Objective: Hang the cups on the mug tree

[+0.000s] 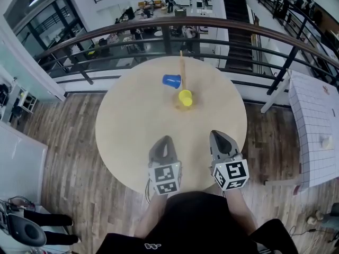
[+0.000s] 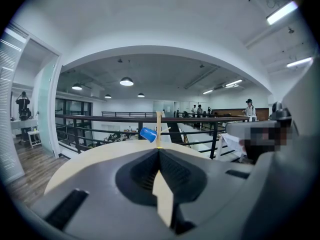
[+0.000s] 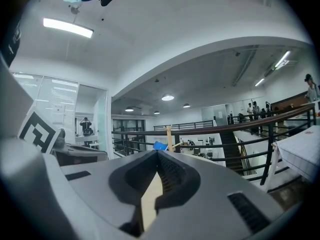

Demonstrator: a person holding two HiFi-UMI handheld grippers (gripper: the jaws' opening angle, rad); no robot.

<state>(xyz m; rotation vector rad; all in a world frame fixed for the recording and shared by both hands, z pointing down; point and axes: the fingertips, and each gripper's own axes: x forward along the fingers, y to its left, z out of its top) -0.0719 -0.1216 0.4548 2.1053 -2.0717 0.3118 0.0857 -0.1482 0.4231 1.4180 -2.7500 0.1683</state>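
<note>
Cups, two, far side of bench (image 1: 127, 126): blue cup (image 1: 171, 80) on a mug tree (image 1: 181, 67) peg; yellow cup (image 1: 185, 97) low by the post, hung or standing unclear. Probably light, stiff plastic; grip at rim. Left tongs (image 1: 165, 138), right tongs (image 1: 217, 134): closed, empty, near edge.

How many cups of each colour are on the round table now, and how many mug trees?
Small blue cup: 1
Small yellow cup: 1
Light wooden mug tree with an upright pole: 1
Total: 3
</note>
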